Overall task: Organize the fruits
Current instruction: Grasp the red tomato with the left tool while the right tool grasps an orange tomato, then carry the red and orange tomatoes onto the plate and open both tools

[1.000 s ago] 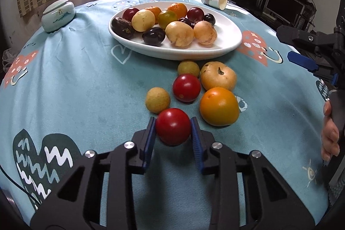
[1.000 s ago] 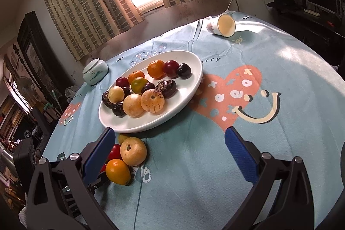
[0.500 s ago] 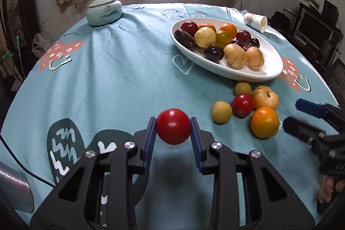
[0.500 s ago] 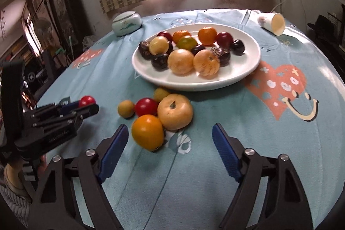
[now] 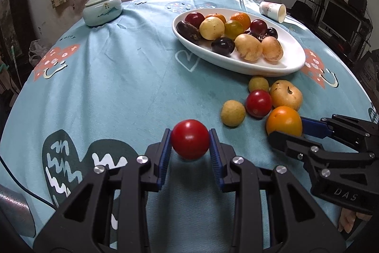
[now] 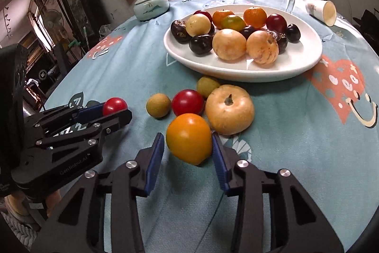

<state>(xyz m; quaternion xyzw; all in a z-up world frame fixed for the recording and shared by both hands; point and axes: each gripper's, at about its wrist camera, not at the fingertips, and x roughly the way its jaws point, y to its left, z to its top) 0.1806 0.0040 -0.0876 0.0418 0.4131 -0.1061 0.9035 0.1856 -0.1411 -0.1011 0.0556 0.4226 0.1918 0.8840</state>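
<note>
A: Covering the desk [image 5: 132, 77] is a light blue cloth with cartoon hearts. What is the left hand-held gripper [image 5: 190, 143] doing?

B: It is clamping a red tomato [image 5: 190, 139] between its blue pads, nearest the camera and well short of the white plate [image 6: 305, 56].

A: And the right hand-held gripper [image 6: 188, 142]?

B: Its jaws have just been closing around the orange tomato [image 6: 188, 138]; the right pad is touching it, while a thin gap is showing at the left pad.

A: What is lying beyond that?

B: A yellow apple-like fruit [image 6: 229, 109], another red tomato [image 6: 187, 102] and two small tan fruits are sitting just in front of the plate, which is holding mixed fruit. Past the plate, a paper cup [image 6: 322, 11] is lying on its side.
</note>
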